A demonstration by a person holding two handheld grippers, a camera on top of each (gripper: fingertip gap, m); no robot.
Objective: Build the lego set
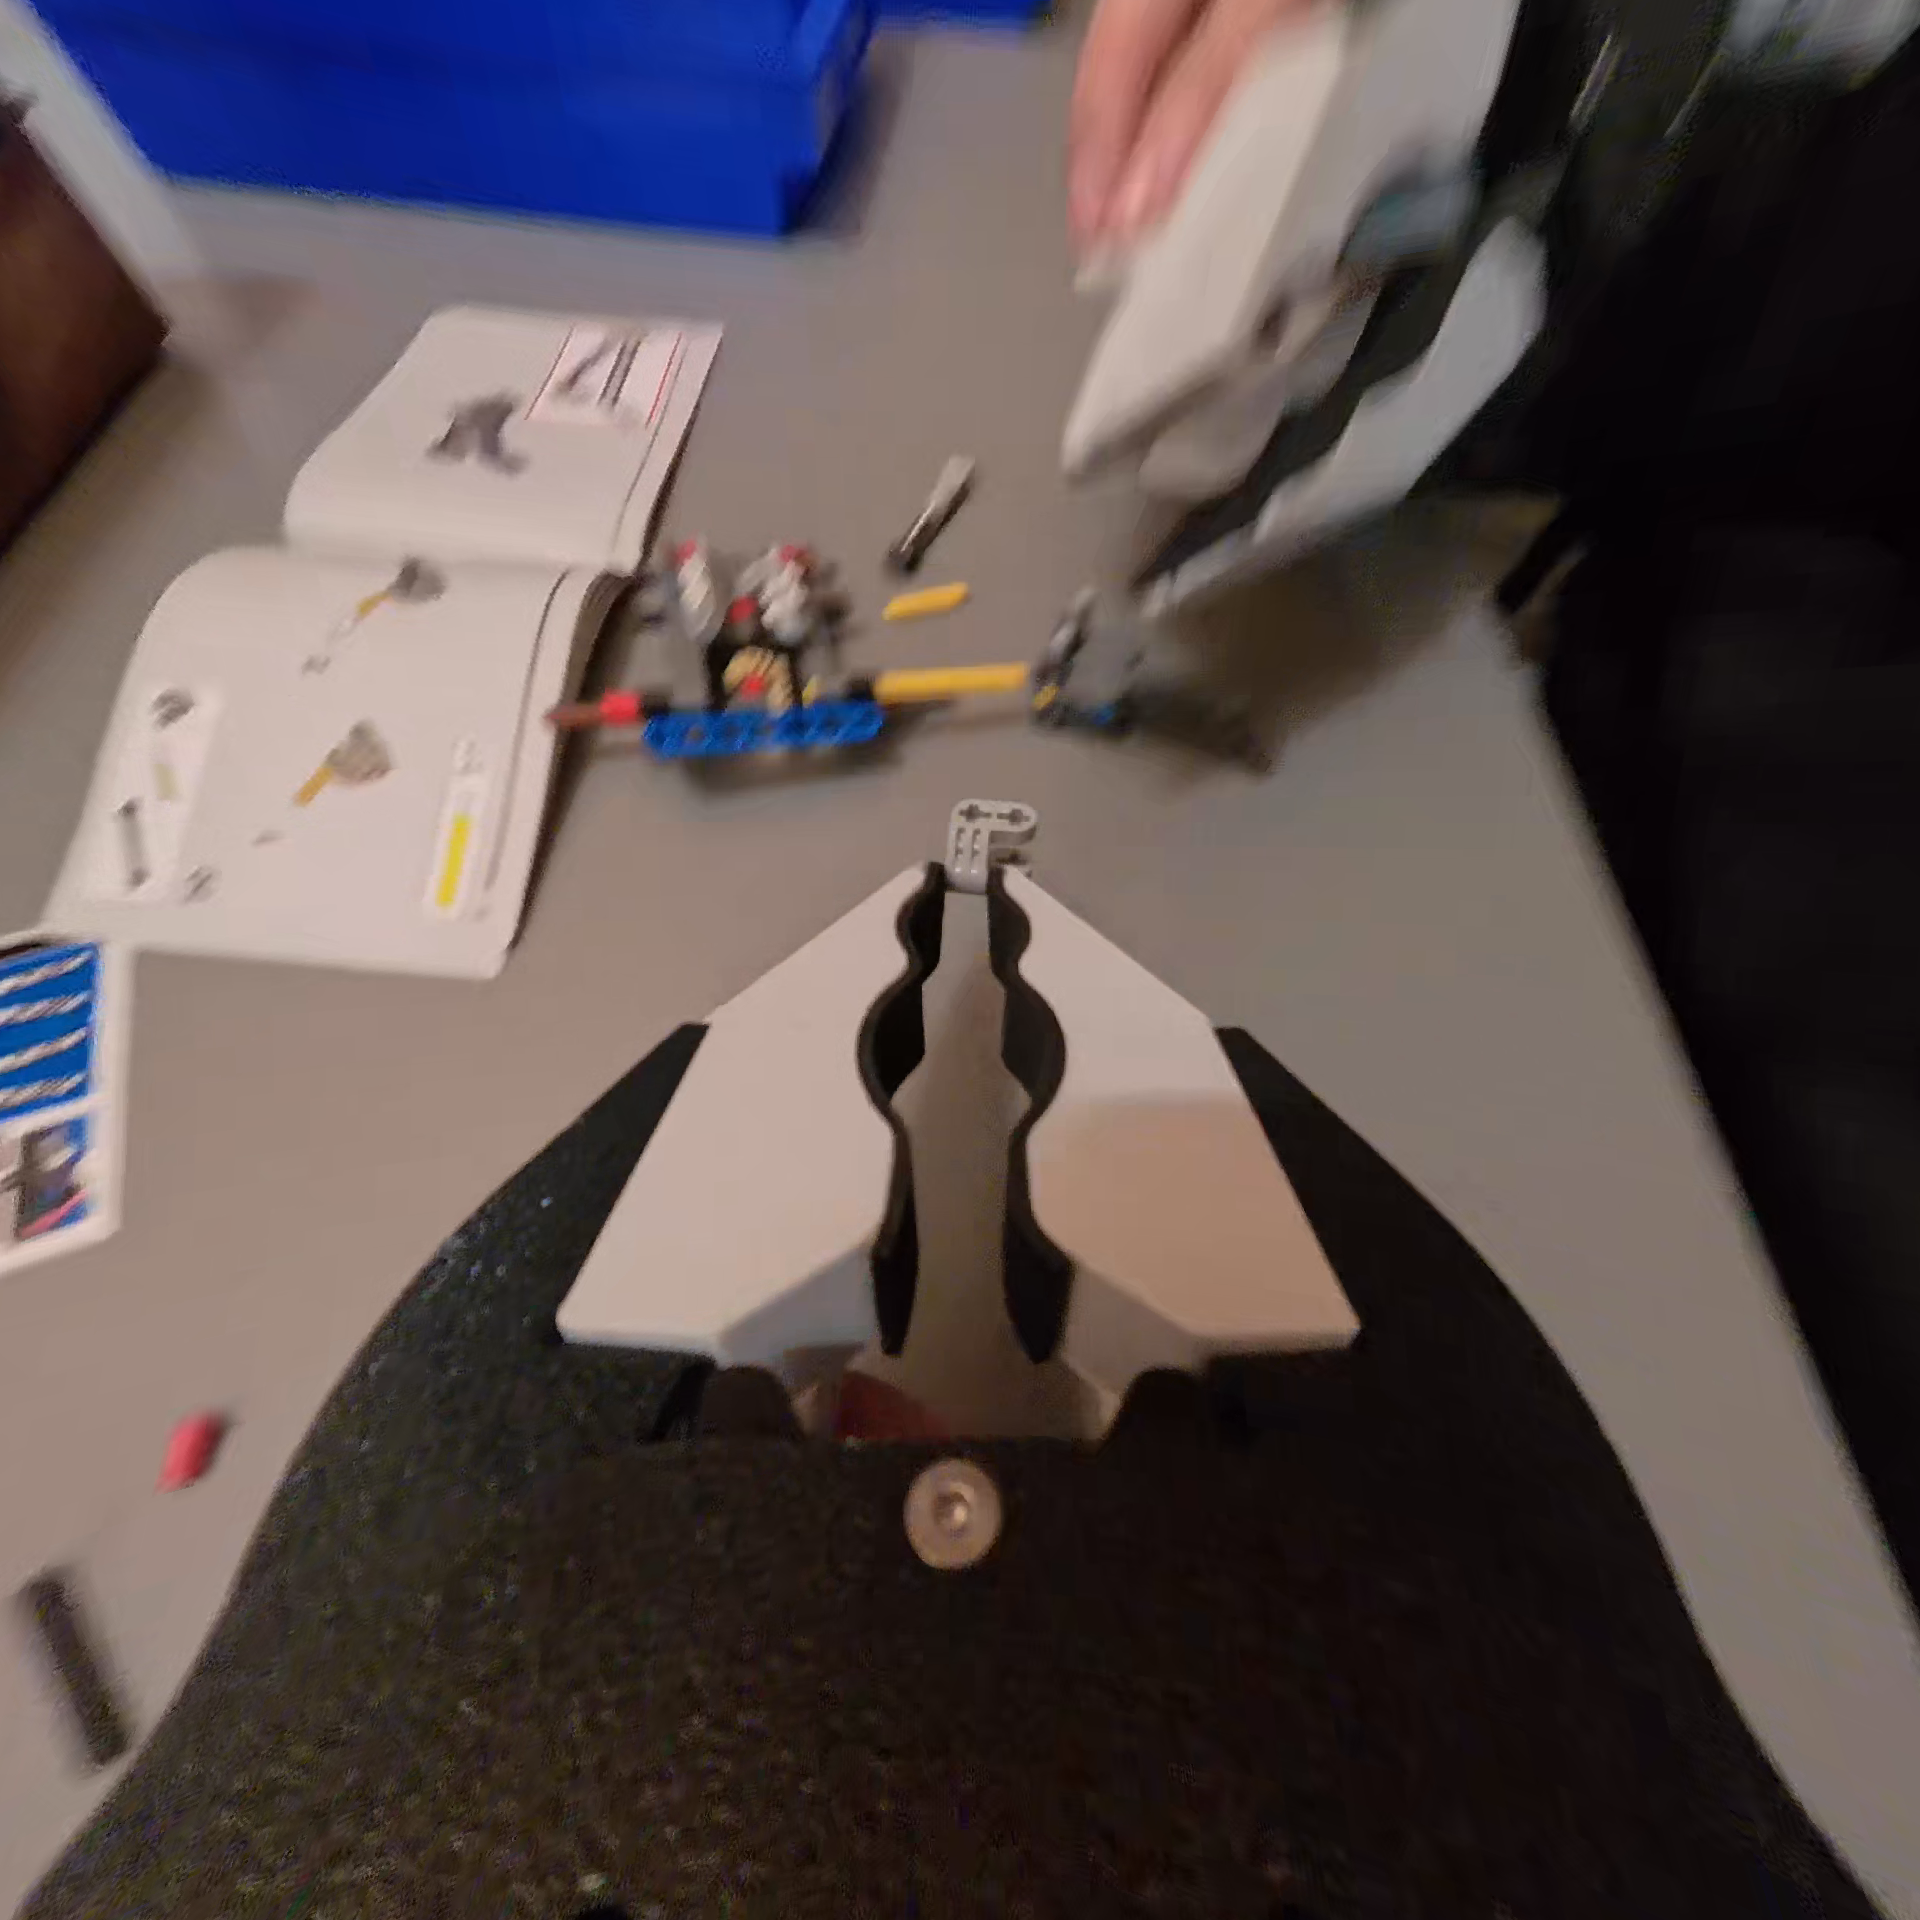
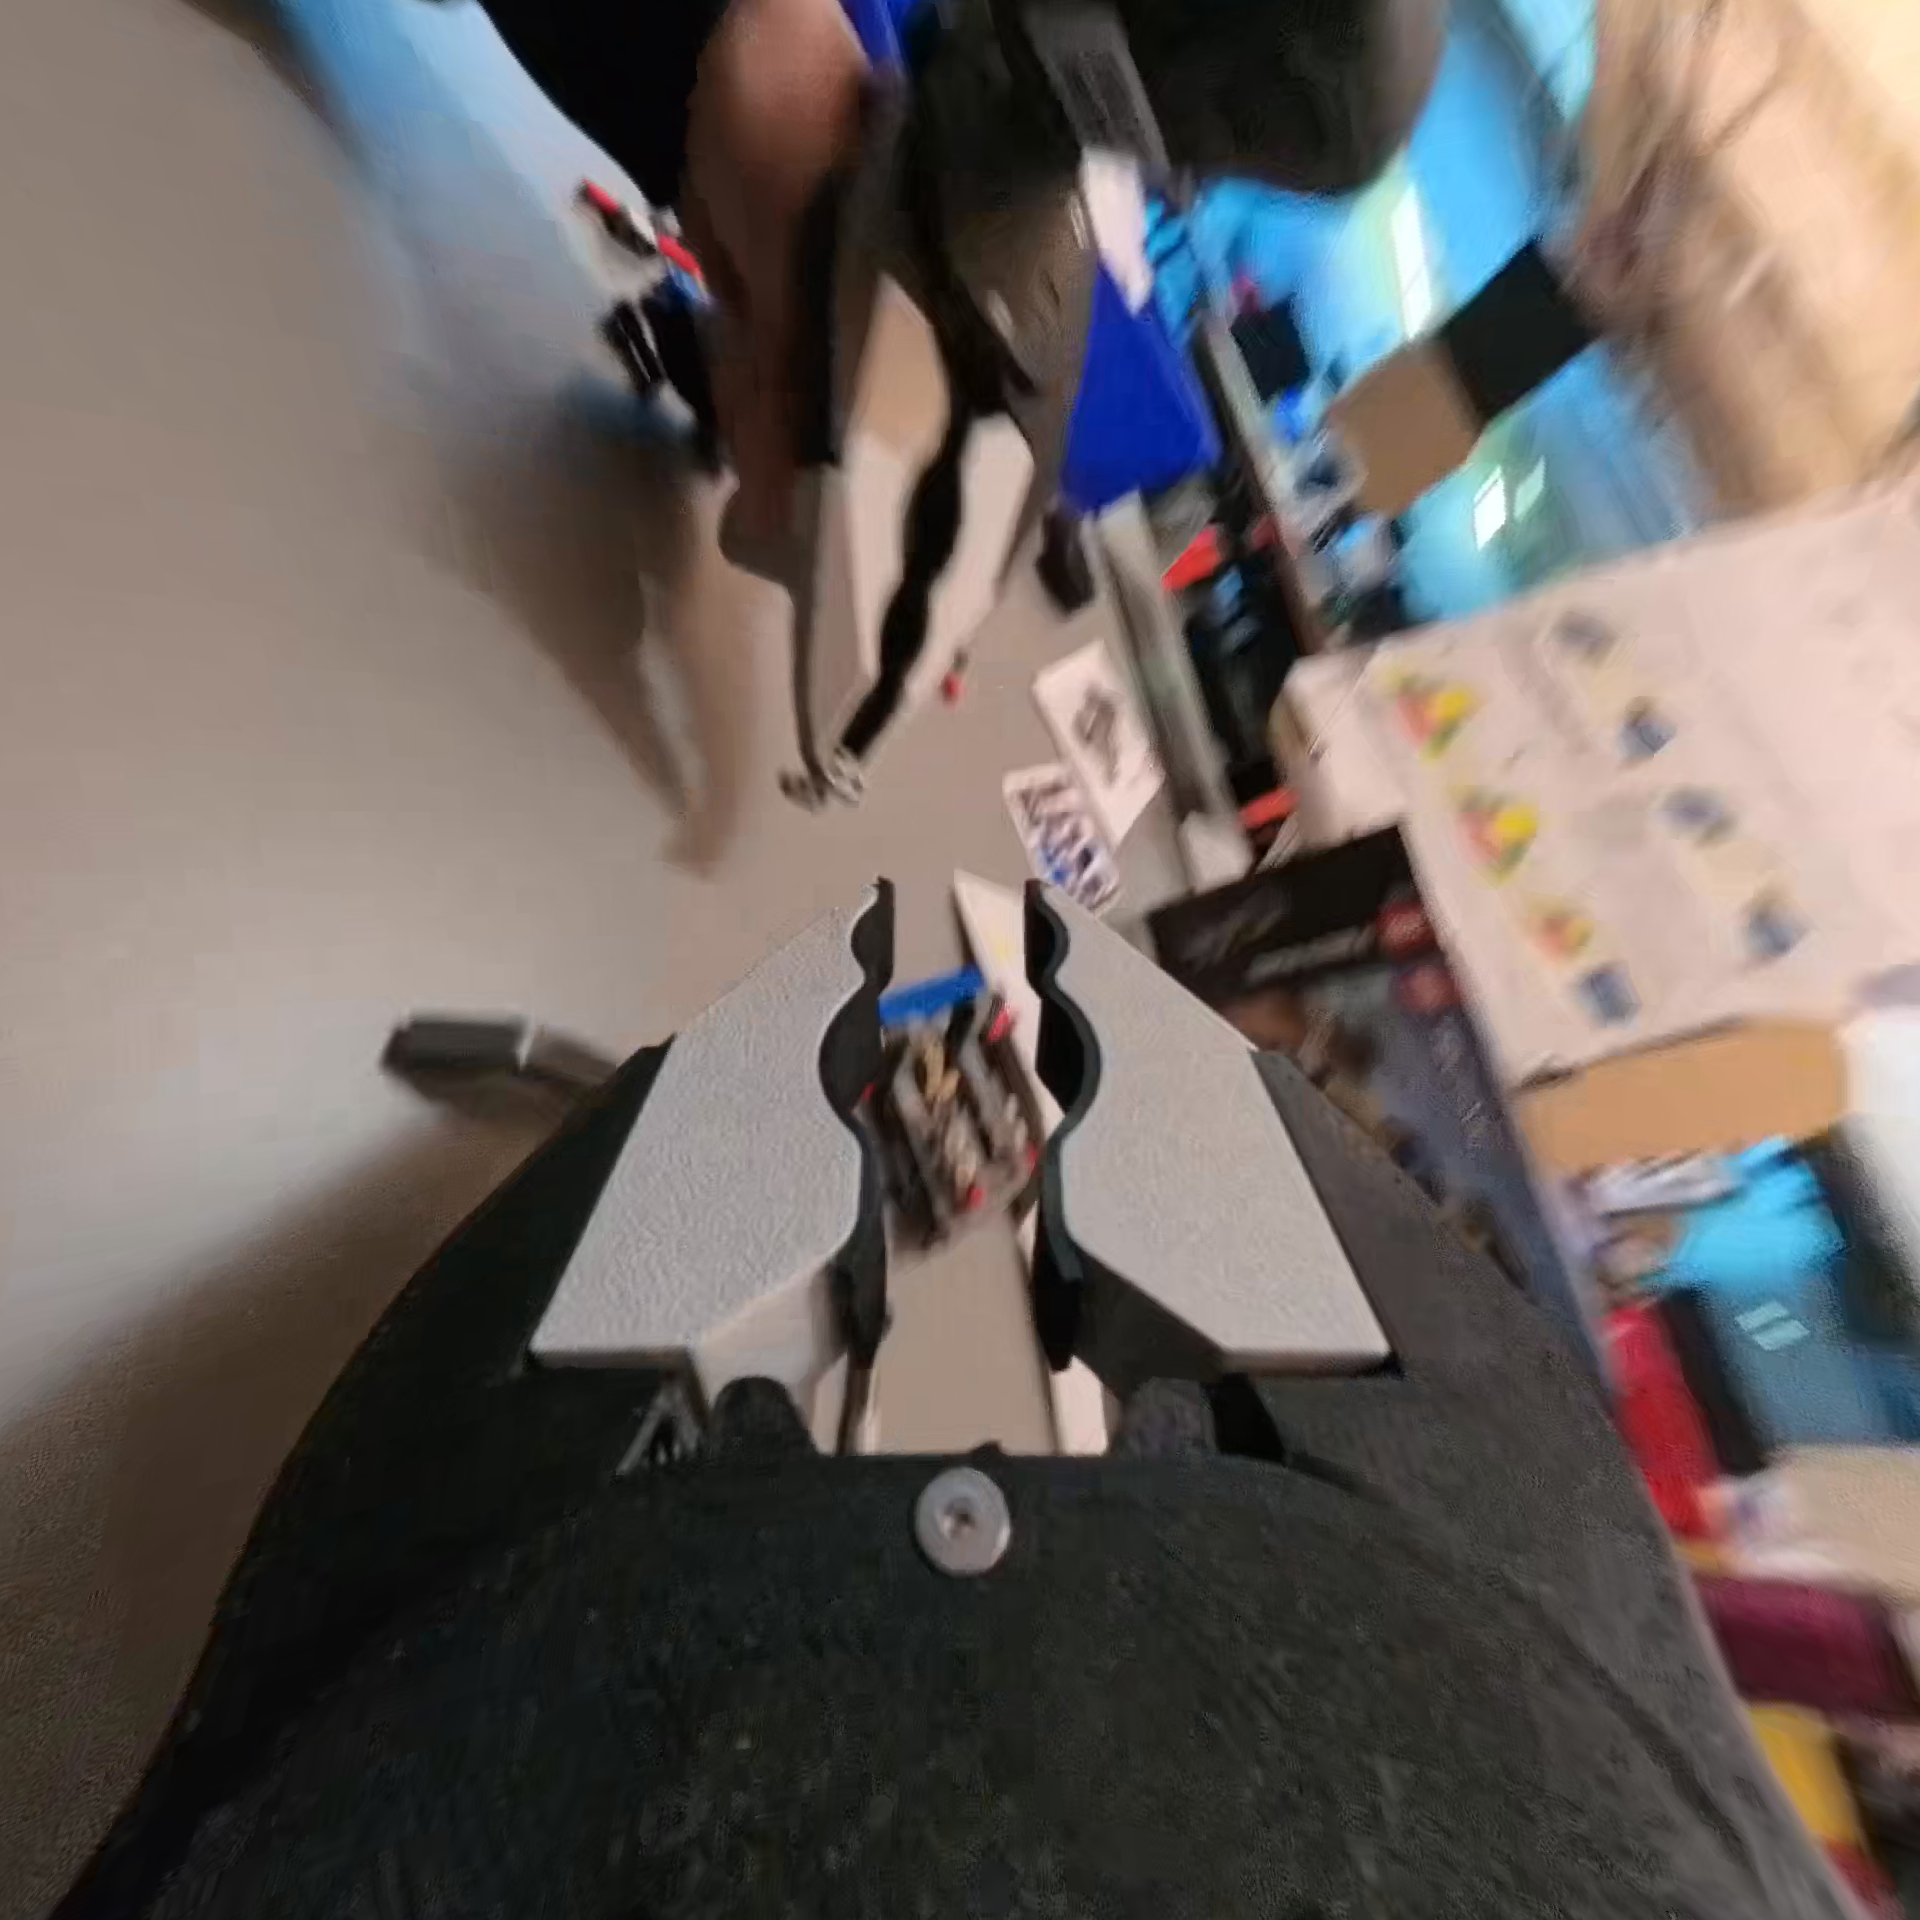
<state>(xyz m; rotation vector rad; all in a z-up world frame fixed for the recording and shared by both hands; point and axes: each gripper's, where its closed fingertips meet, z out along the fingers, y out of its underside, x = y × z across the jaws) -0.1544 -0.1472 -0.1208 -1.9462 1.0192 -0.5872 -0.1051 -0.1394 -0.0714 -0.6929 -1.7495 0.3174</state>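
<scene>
Left wrist view: the left gripper (image 1: pixel 968 883) has its jaws pinched on a small grey L-shaped lego piece (image 1: pixel 990 837) above the grey bench (image 1: pixel 1351 1039). The partly built lego model (image 1: pixel 764 665) lies beside the open instruction booklet (image 1: pixel 416 644). A blue bin (image 1: pixel 468 94) stands behind, contents hidden.

Right wrist view: the right gripper (image 2: pixel 956 904) has its jaws slightly apart, empty, with the model (image 2: pixel 951 1112) seen between them.

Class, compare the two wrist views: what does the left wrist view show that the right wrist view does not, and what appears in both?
Only the left wrist view: the left gripper pinching a small grey angled piece, two loose yellow pieces and a red piece.

Only the right wrist view: cluttered shelving with boxes, and the right gripper close above the model, fingers apart.

Both: the grey table, the blue-beamed lego model and the open instruction booklet.
</scene>
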